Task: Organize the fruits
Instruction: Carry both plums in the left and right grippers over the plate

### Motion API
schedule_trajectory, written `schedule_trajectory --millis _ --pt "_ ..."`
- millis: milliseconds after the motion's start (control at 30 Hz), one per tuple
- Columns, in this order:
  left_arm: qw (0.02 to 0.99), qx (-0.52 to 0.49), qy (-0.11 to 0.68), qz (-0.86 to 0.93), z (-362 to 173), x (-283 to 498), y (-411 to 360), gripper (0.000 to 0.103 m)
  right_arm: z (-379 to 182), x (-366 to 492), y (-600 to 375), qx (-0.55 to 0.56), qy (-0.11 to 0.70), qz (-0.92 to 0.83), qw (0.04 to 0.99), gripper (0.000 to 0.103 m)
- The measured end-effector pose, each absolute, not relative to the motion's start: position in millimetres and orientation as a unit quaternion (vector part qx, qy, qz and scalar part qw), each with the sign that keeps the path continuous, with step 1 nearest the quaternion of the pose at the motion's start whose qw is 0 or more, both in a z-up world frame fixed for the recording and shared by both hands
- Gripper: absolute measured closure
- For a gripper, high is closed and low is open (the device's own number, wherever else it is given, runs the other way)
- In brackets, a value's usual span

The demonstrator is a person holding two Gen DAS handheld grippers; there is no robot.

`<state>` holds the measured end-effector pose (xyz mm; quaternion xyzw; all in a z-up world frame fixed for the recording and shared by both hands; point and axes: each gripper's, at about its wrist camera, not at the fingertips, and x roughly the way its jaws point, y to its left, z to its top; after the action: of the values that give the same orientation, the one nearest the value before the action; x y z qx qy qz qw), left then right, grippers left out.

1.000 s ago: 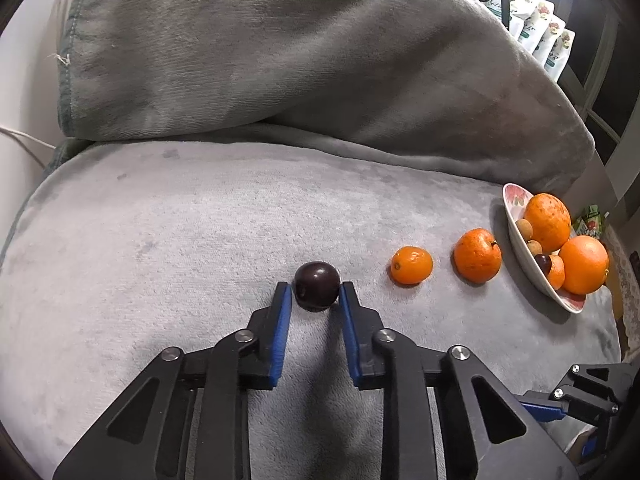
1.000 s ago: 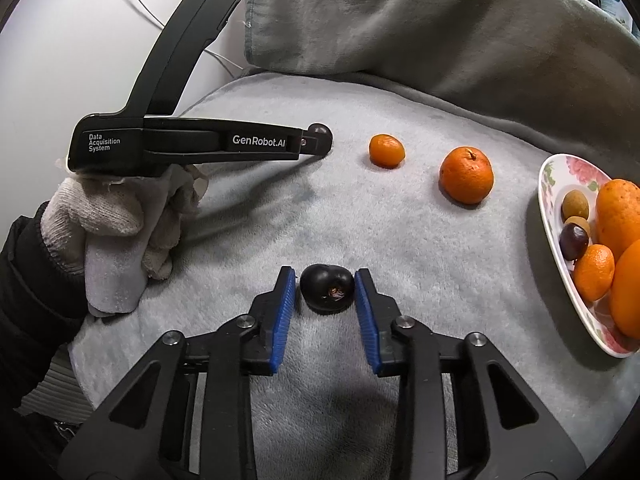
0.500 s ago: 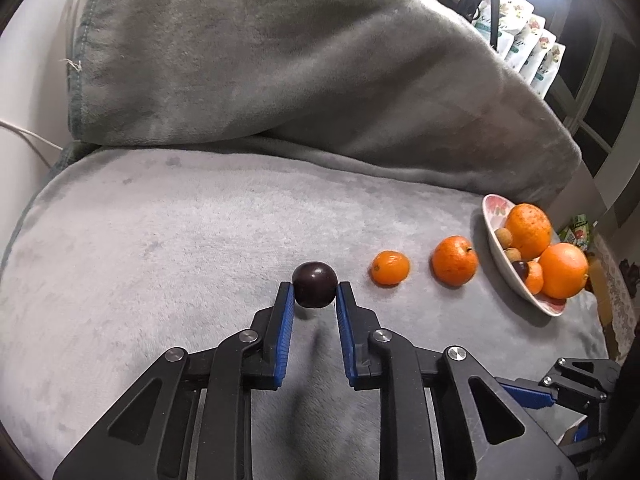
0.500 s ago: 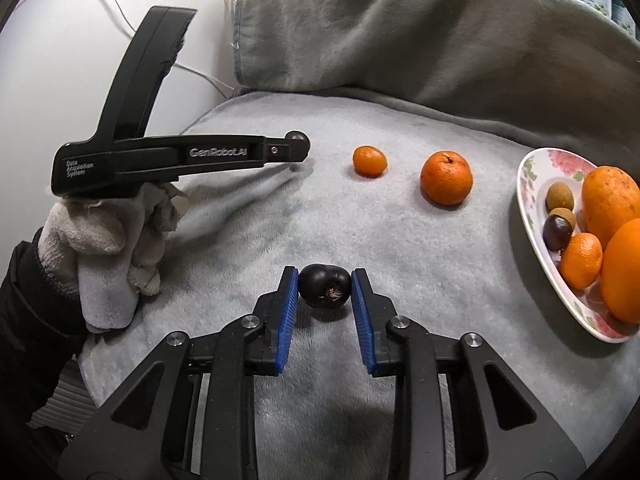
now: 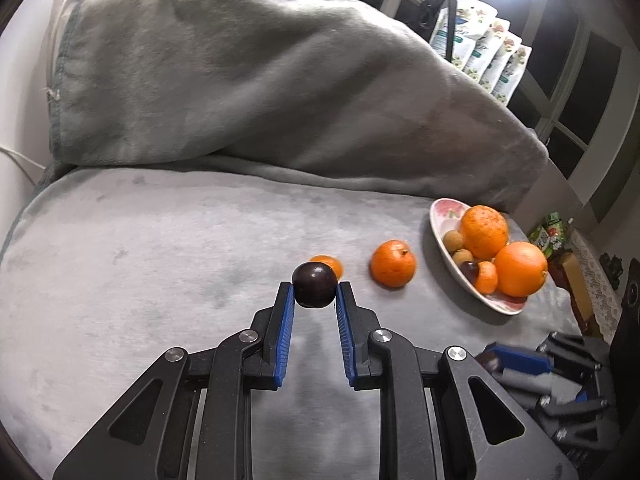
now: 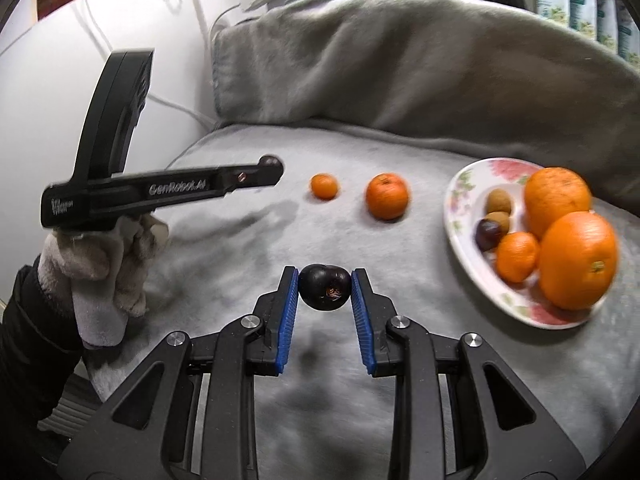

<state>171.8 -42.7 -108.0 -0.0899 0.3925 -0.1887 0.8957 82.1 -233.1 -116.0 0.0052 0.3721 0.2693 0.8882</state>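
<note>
Dark plum (image 5: 314, 285) pinched in left claw (image 5: 314, 300), lifted above grey blanket (image 5: 160, 240). Second dark plum (image 6: 325, 293) clamped in right claw (image 6: 325, 298). Small tangerine (image 6: 324, 186), bigger tangerine (image 6: 387, 196) on blanket mid-area; floral plate (image 6: 460, 196) of fruit near right edge.

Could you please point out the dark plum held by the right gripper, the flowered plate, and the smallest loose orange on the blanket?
Dark round plum (image 6: 325, 293), right wrist view, its front face.
White flowered plate (image 6: 466, 184), right wrist view, its bare rim.
Small loose orange (image 6: 324, 186), right wrist view, its middle.
</note>
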Motion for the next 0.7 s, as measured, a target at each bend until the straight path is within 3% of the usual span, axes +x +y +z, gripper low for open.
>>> schedule_trajectory --millis 700 --pt "0.888 -0.071 0.384 -0.243 -93 171 -100 0.083 -73 100 -313 0.034 0.319 0.191 0.928 0.075"
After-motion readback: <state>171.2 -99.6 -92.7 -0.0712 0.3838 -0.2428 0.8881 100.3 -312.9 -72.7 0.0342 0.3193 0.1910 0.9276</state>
